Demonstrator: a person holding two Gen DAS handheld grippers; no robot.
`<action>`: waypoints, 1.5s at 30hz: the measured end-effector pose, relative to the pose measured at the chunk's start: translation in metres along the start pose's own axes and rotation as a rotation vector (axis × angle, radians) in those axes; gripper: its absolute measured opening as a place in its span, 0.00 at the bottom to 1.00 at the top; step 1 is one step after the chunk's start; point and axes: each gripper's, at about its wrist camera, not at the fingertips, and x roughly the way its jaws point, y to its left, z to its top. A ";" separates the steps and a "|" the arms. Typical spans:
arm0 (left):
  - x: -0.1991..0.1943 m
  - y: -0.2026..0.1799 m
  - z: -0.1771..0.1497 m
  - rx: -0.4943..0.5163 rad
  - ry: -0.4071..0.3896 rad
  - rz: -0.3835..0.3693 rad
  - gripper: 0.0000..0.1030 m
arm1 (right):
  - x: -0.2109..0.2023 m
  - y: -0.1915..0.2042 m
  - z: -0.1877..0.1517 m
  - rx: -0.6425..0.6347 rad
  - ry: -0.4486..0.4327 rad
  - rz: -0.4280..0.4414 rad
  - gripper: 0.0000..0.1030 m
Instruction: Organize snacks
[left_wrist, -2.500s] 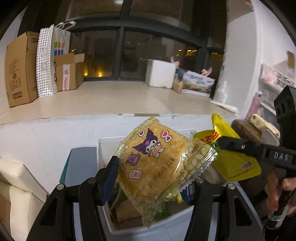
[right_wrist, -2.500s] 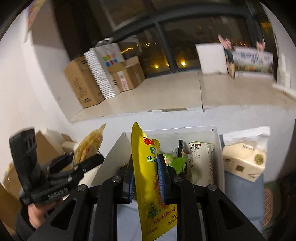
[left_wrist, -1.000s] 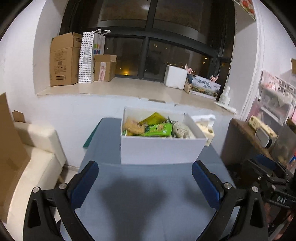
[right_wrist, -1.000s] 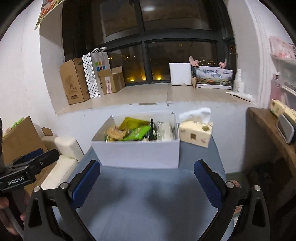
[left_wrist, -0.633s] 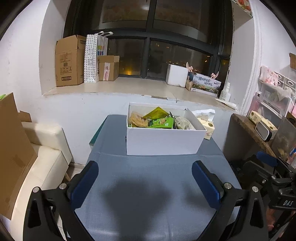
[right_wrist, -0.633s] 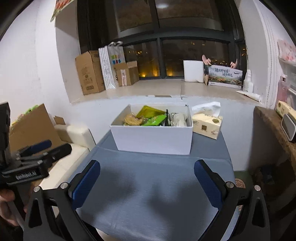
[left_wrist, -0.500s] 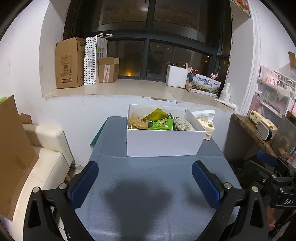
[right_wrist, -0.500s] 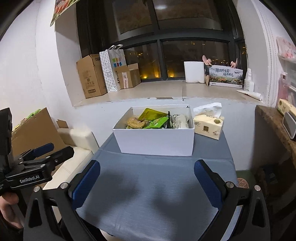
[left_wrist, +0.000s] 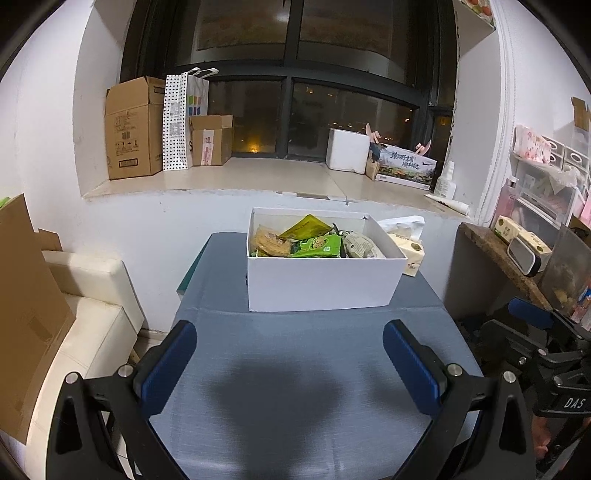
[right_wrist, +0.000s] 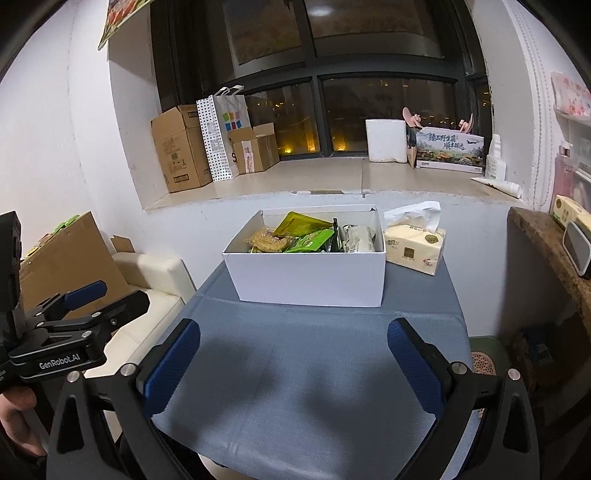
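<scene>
A white box (left_wrist: 317, 284) stands at the far end of a blue-grey table (left_wrist: 295, 387). It holds several snack packs: a yellow-brown cracker pack (left_wrist: 267, 240), green packs (left_wrist: 317, 245) and a pale wrapped one (left_wrist: 360, 245). The box (right_wrist: 306, 275) and its snacks (right_wrist: 306, 238) also show in the right wrist view. My left gripper (left_wrist: 290, 365) is open and empty, well back from the box above the table's near end. My right gripper (right_wrist: 291, 365) is open and empty, likewise back from the box.
A tissue box (right_wrist: 413, 249) sits right of the white box. A cream sofa (left_wrist: 85, 317) and cardboard (left_wrist: 26, 314) are left of the table. A wooden shelf (left_wrist: 498, 254) is at the right. Cardboard boxes and a bag (left_wrist: 162, 125) stand on the window ledge.
Both grippers held snack packs over the box 2.5 s ago; now both are open and empty. Both have pulled back from the box, which has shrunk in view.
</scene>
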 end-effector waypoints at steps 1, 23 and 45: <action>0.000 0.000 0.000 0.001 0.001 0.003 1.00 | 0.001 0.000 0.000 0.001 0.003 0.000 1.00; 0.002 0.000 -0.001 0.010 0.009 0.010 1.00 | 0.000 0.000 0.000 -0.005 0.007 0.009 1.00; 0.003 -0.001 -0.002 0.020 0.015 0.008 1.00 | 0.000 0.001 -0.001 -0.001 0.005 0.017 1.00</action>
